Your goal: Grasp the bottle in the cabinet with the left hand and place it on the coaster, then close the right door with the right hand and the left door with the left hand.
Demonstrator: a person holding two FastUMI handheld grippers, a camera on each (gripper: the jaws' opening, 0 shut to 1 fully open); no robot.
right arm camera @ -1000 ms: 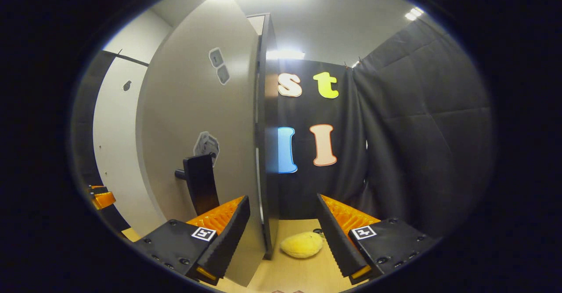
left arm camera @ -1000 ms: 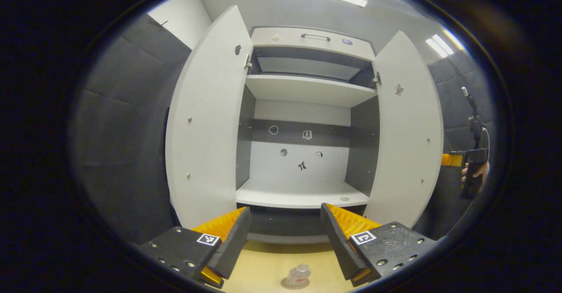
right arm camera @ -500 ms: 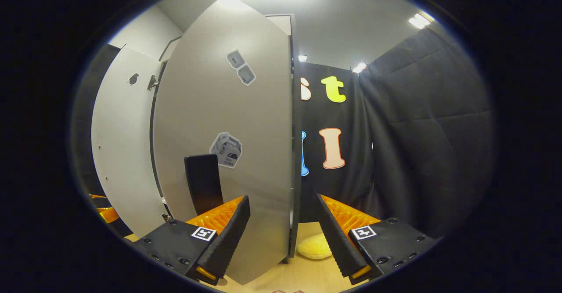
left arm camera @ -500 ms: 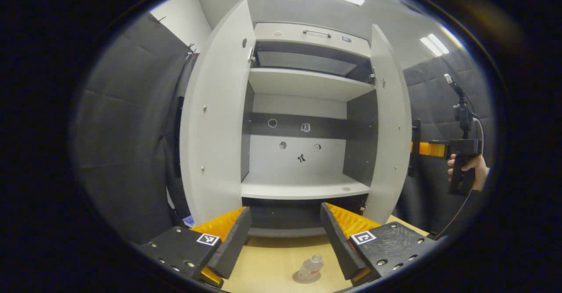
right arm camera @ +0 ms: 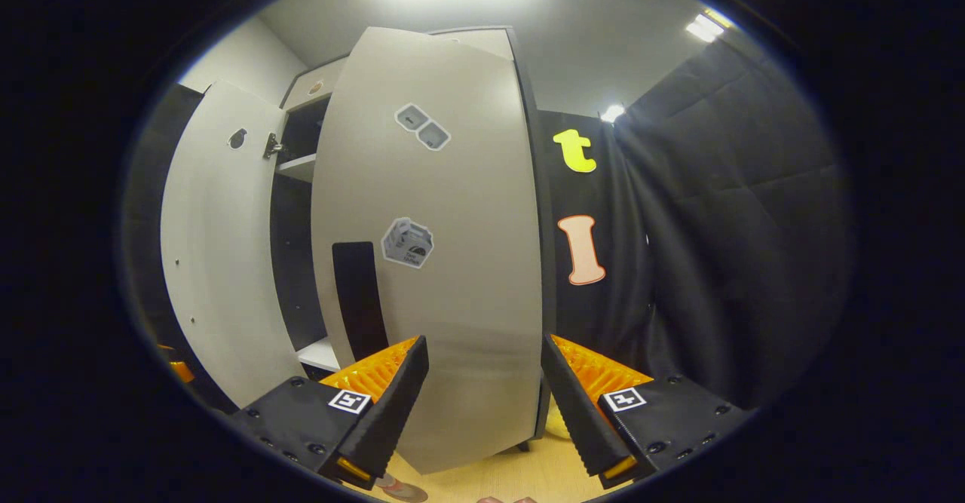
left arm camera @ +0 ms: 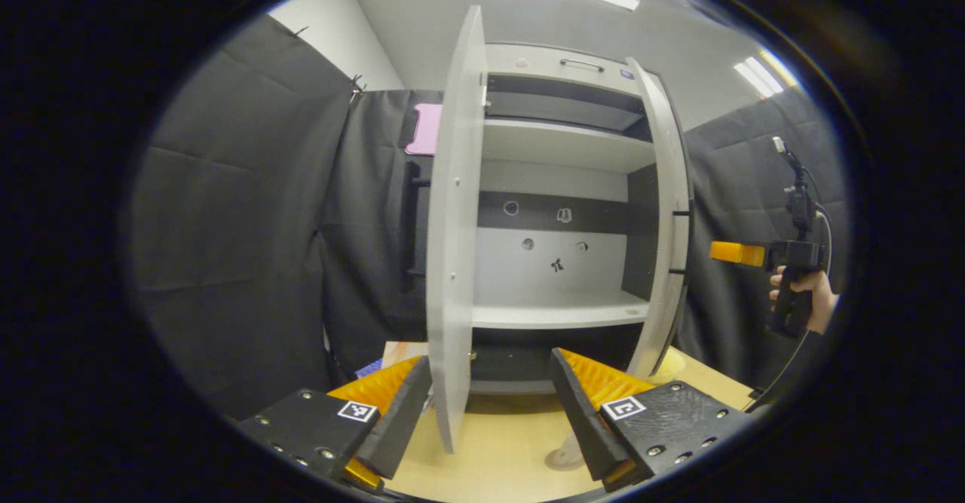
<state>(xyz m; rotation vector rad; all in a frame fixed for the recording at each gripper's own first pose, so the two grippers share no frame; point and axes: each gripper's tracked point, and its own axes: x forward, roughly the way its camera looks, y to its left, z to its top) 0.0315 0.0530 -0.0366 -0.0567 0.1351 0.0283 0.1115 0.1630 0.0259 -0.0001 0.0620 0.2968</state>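
The left gripper (left arm camera: 490, 412) is spread wide and holds nothing, the left door's (left arm camera: 451, 246) front edge standing edge-on between its fingers. Past that edge lie the cabinet's (left arm camera: 562, 156) bare shelves. The bottle's base on the coaster (left arm camera: 559, 458) peeks out by its right finger, on the wooden table (left arm camera: 490, 473). The right gripper (right arm camera: 482, 412) is also spread wide and holds nothing, facing the partly swung right door (right arm camera: 452, 262) near its handle (right arm camera: 358, 292)

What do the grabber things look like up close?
Each tool, left and right, has two wedge-shaped fingers with ridged inner faces on black blocks with screws and square black-and-white markers. In the left gripper view, the far tool has a handle, a cable and a stalk on top.
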